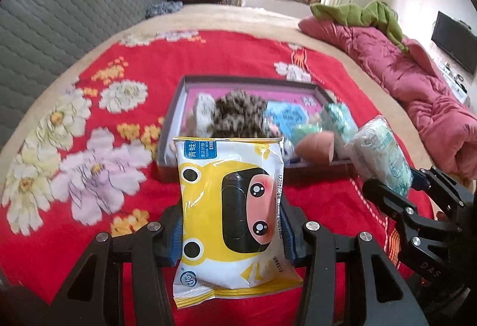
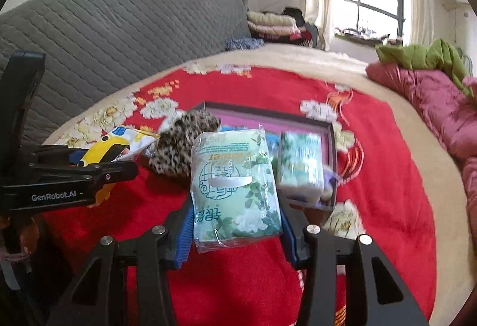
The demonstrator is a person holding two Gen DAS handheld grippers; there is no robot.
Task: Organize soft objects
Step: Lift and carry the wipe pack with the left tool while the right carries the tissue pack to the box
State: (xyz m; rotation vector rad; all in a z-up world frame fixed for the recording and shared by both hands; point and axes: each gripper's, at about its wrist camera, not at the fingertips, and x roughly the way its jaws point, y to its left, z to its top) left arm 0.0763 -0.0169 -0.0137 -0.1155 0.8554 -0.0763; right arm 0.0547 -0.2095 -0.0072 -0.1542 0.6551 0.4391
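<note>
Red floral bedspread (image 1: 167,63) carries a dark shallow tray (image 1: 176,117), contents blurred. Left gripper (image 1: 232,233) clamps a yellow frog-print wipes pack (image 1: 229,206); right gripper (image 2: 237,224), at three o'clock, clamps a green tissue pack (image 2: 235,182).

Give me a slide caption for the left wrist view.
Left gripper holds yellow frog wipes pack above red floral blanket, facing tray.

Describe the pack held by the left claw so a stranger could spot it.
Above the red floral blanket, just in front of the dark tray, the left claw grips a wipes pack. It alone is yellow and white, with a cartoon frog face.
</note>
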